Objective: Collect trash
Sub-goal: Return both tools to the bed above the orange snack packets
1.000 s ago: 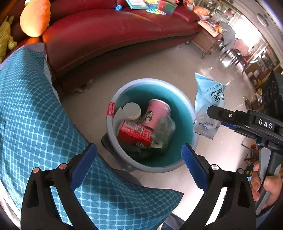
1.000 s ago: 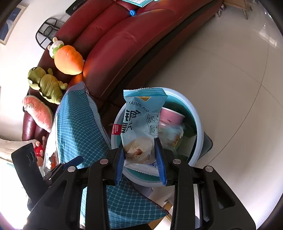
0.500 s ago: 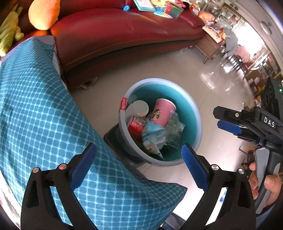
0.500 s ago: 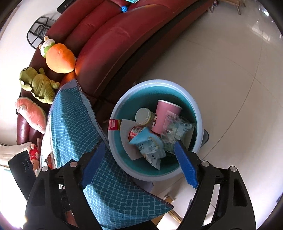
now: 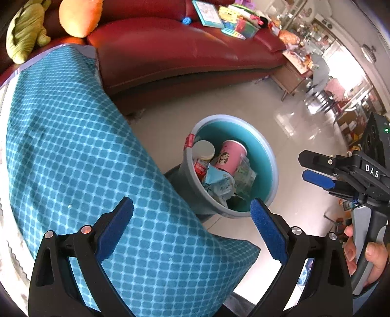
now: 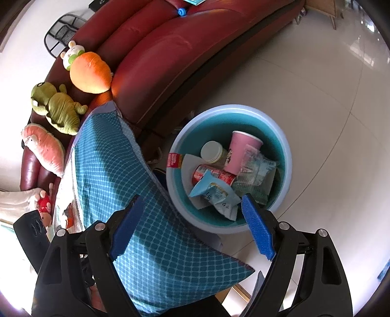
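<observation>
Both grippers spread, empty: left gripper [image 5: 191,230], right gripper [image 6: 192,223] above bin [image 6: 287,156]. Snack bag [image 6: 217,195] lies in bin atop can [image 6: 212,174], beside cup [image 6: 240,151]. Bin stands by sofa [image 6: 170,56], within easy reach for drops.

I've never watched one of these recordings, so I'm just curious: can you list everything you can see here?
Bin: one, grey-blue outside, teal inside, on the floor beside the sofa.
Paper cup: one, pink, in the bin.
Snack bag: one, light blue, on top of the bin's trash.
Can: one, red, under the snack bag.
Lidded jar: one, whitish, in the bin.
Clear wrapper: one, in the bin beside the cup.
Cushion: one, teal checked, nearest the cameras.
Sofa: one, dark red.
Plush toys: orange, green, pink, on the sofa.
Books and toys: several, on the sofa.
Left gripper: open, empty.
Right gripper: open, empty.
</observation>
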{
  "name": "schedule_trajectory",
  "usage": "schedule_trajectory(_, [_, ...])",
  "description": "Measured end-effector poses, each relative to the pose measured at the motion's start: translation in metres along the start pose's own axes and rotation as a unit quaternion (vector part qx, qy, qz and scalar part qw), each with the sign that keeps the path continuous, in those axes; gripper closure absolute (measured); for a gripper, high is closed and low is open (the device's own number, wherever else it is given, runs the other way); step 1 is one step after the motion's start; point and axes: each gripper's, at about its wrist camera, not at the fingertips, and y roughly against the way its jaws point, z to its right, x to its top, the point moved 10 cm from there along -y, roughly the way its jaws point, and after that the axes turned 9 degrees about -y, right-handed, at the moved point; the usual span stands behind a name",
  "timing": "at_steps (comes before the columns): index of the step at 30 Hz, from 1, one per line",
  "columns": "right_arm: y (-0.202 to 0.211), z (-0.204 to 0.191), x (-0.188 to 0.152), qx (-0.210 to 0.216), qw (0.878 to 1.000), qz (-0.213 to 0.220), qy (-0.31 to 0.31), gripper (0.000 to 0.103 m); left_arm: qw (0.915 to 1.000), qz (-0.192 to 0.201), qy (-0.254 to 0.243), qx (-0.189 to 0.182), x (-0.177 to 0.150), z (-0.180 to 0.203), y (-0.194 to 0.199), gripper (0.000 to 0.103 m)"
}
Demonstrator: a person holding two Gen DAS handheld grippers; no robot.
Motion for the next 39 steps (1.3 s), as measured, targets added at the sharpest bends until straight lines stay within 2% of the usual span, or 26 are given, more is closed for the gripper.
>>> schedule_trajectory(2, [0.002, -0.007, -0.005, -0.001, 1.000, 0.001, 0.007, 0.020, 1.0000, 0.004, 0.004, 0.001, -0.004, -0.004, 0.007, 0.006])
schedule_trajectory(10, [-0.007, -0.046, -0.035, 0.000, 0.999, -0.016, 0.037, 0.020, 0.9993, 0.022, 0.028, 0.014, -0.025, -0.040, 0.042, 0.006])
schedule_trajectory(17, [-0.037, -0.100, -0.071, 0.004, 0.995, -0.057, 0.080, 0.020, 0.9955, 0.038, 0.078, 0.039, -0.052, -0.100, 0.075, 0.005])
schedule_trajectory(23, [-0.065, -0.155, -0.111, 0.006, 0.987, -0.093, 0.131, 0.020, 0.9884, 0.051, 0.128, 0.065, -0.083, -0.162, 0.112, 0.005])
schedule_trajectory(32, [-0.093, -0.223, -0.165, 0.004, 0.973, -0.129, 0.193, 0.020, 0.9723, 0.085, 0.178, 0.125, -0.128, -0.251, 0.184, 0.005])
schedule_trajectory(39, [-0.114, -0.257, -0.198, -0.003, 0.963, -0.150, 0.226, 0.020, 0.9509, 0.097, 0.235, 0.176, -0.165, -0.328, 0.221, 0.005])
